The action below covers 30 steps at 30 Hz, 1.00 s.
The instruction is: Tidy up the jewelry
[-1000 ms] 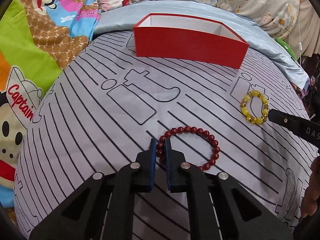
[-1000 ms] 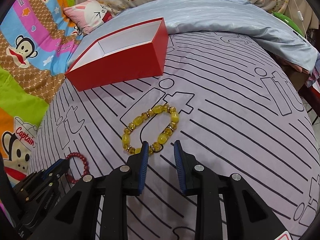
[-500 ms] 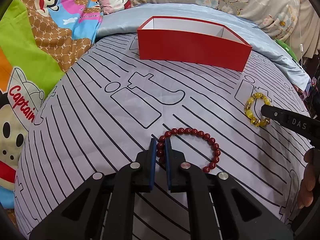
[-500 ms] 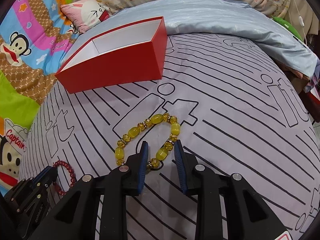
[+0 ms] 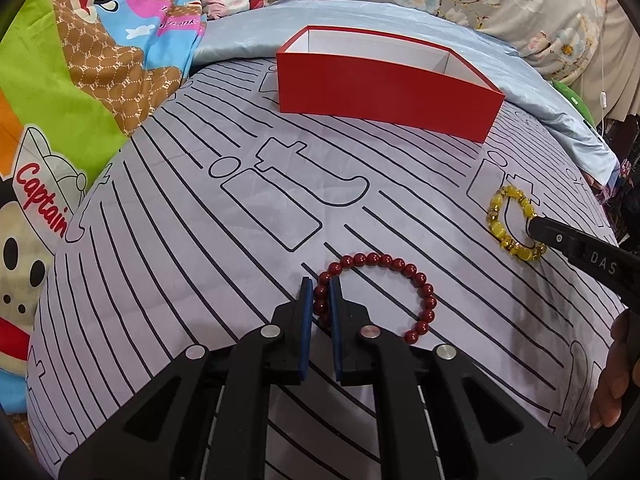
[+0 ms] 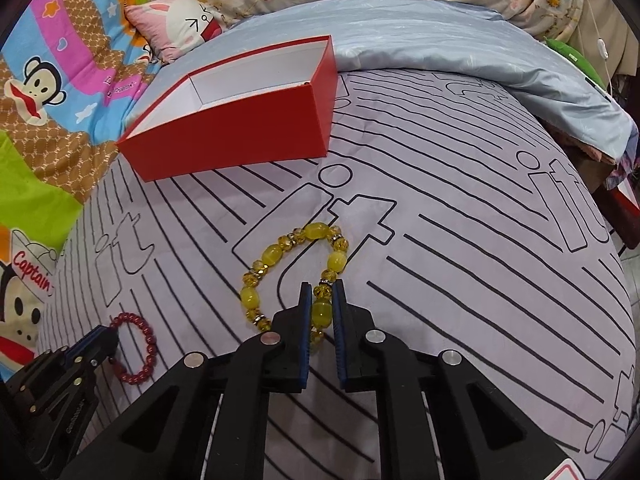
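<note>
Two light, limp bead strands: left gripper (image 5: 320, 300) pinches the red bracelet (image 5: 384, 276); right gripper (image 6: 322, 304) pinches the yellow bracelet (image 6: 288, 264); round beads may slip, so hold across one bead.

Left wrist view: low and close over the striped sheet (image 5: 168, 264), facing forward toward the red box (image 5: 384, 96). Right wrist view: equally low, to its right, facing the box (image 6: 232, 140) obliquely. Both share the box, red bracelet (image 5: 380, 288) (image 6: 136, 348) and yellow bracelet (image 5: 508, 216) (image 6: 280, 260).
</note>
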Available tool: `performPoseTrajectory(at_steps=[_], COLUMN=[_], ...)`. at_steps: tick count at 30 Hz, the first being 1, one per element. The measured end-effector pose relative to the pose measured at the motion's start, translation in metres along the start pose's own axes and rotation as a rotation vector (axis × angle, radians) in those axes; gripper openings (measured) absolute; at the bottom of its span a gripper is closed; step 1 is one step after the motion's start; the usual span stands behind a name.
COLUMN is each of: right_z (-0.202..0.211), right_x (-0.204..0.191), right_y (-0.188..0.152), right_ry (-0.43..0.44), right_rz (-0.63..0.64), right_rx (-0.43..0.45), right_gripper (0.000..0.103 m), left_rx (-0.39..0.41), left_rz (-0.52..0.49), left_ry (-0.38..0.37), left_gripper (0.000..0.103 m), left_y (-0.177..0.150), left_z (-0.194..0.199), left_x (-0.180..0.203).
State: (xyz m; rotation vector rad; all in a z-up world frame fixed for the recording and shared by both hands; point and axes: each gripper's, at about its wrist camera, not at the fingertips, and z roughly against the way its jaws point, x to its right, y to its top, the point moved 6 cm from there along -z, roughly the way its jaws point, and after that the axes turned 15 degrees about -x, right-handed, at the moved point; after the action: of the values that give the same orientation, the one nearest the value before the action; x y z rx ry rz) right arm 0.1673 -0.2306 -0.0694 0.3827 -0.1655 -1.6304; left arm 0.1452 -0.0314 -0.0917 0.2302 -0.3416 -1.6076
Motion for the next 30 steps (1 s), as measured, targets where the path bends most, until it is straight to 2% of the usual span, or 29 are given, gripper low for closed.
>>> performPoseTrajectory(at_steps=[14,28,30], right_z=[0.05,0.075,0.077], right_x=[-0.016,-0.03,-0.032], right_y=[-0.015,-0.01,-0.008], right_ry=[0.068,0.091,0.093], right_rz=[0.022,0.057,0.06], right_rx=[0.057,0.101,0.104], right_gripper=[0.01,0.01,0.01], left_rx=[0.042,0.067,0.073], left_rz=[-0.005,-0.021,-0.023], left_ry=[-0.035,-0.048,-0.049], left_gripper=[0.008,0.008,0.005], left_y=[0.006,0.027,0.03], left_z=[0.037,0.065,0.068], left_x=[0.006,0.015,0.016])
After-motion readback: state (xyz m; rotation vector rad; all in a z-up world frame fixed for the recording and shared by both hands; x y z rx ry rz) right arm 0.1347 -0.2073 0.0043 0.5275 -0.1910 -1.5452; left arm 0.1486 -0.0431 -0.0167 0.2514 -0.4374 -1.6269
